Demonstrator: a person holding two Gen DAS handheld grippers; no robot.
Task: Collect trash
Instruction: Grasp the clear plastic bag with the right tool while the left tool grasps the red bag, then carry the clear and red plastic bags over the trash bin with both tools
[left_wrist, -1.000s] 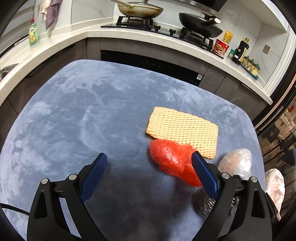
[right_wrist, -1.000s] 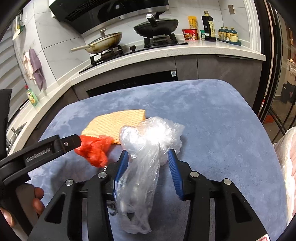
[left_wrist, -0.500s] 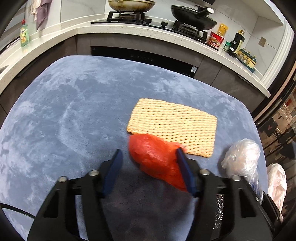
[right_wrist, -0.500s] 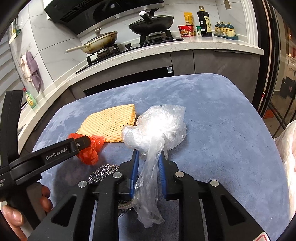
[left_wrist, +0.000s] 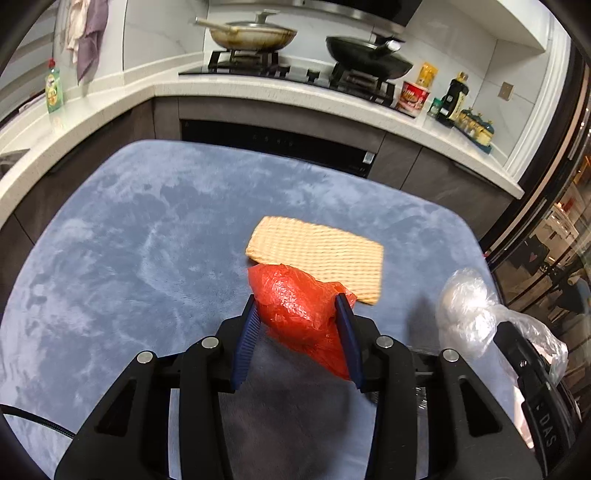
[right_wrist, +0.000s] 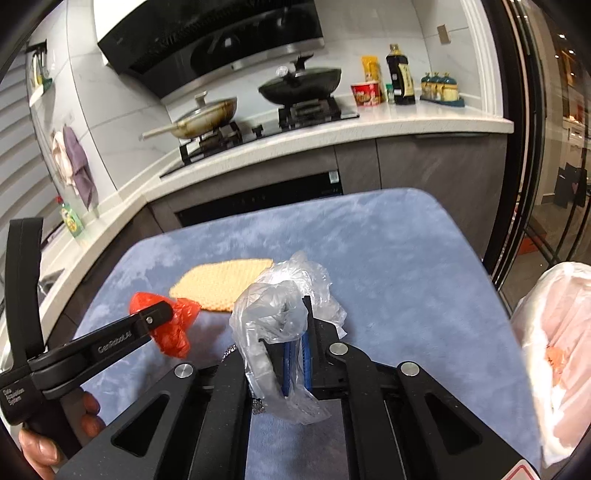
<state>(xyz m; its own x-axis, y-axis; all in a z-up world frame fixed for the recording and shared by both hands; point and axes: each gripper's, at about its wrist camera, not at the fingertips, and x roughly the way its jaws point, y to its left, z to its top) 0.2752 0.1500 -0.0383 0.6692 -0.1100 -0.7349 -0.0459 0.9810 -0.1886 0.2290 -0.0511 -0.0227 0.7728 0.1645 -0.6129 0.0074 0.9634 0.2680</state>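
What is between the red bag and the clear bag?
Only bare blue cloth shows between the red bag and the clear bag, seen in the left wrist view. The yellow net lies behind the gap.

Table cover: blue-grey plush, mottled lighter and darker patches.
Foam net sheet: pale yellow-orange, diamond mesh pattern.
Red bag: bright orange-red, glossy crinkled film.
Clear bag: colourless, see-through, whitish highlights.
Left gripper: black body, dark blue ribbed pads, silver screws.
Right gripper: black body, blue pads.
Bin liner: translucent white-pink, orange speck inside.
Worktop: speckled white. Cabinets: dark grey-brown.
Dish soap bottle: green, red cap.
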